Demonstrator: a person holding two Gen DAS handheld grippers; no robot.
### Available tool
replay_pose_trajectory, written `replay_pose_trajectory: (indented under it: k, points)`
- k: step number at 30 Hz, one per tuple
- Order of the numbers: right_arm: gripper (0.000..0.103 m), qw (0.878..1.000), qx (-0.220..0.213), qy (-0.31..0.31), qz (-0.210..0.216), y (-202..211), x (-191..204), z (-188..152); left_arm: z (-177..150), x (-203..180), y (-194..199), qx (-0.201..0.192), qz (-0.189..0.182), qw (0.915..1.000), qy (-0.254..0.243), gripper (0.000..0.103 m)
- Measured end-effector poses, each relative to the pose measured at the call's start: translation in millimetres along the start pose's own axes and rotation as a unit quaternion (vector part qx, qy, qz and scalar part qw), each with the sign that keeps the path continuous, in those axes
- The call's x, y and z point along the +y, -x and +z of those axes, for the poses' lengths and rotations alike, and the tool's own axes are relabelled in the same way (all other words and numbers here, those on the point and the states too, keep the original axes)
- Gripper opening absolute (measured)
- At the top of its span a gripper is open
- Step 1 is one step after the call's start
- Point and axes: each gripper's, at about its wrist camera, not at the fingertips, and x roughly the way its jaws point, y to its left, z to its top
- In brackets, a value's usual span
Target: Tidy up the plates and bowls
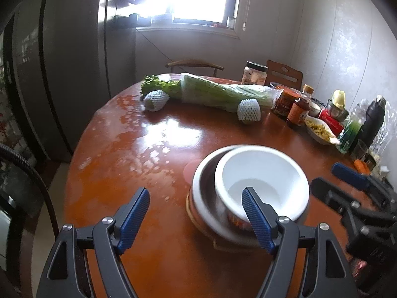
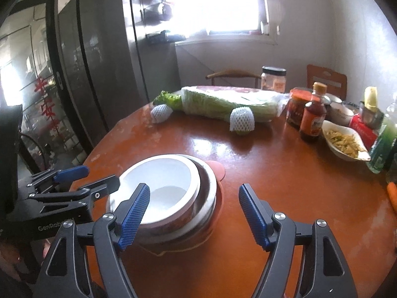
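Note:
A white bowl (image 1: 263, 181) (image 2: 161, 178) sits tilted inside a steel bowl (image 1: 206, 193) (image 2: 208, 188). Both rest on an orange-brown plate (image 1: 198, 223) (image 2: 218, 206) on the round wooden table (image 1: 139, 154) (image 2: 285, 186). My left gripper (image 1: 196, 198) hovers open just before the stack, its right finger in front of the white bowl. It also shows at the left of the right wrist view (image 2: 99, 176). My right gripper (image 2: 194, 198) is open too, with its left finger over the white bowl, and it appears at the right of the left wrist view (image 1: 333, 178). Neither holds anything.
A wrapped cabbage (image 1: 218, 92) (image 2: 223, 101) and two foam-netted fruits (image 1: 249, 110) (image 1: 155, 100) lie at the far side. Jars, a sauce bottle (image 2: 312, 116), a dish of food (image 2: 345, 141) and bottles crowd the right edge. A dark fridge (image 2: 99, 62) stands at the left.

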Motion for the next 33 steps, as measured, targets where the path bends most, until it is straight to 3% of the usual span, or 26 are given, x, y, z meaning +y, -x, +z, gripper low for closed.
replay_pose_trajectory:
  k: [9, 20, 33]
  points:
    - [0.078, 1.0, -0.008, 0.024, -0.01, 30, 18, -29, -35, -2, 17, 0.012, 0.021, 0.9997, 0.005, 0.078]
    - [0.08, 0.998, -0.024, 0.04, -0.031, 67, 27, -60, -58, -14, 46, -0.016, 0.025, 0.9995, 0.005, 0.081]
    - [0.081, 0.999, -0.007, 0.012, -0.037, 56, 19, -87, -73, -15, 35, 0.011, 0.04, 0.9991, 0.002, 0.082]
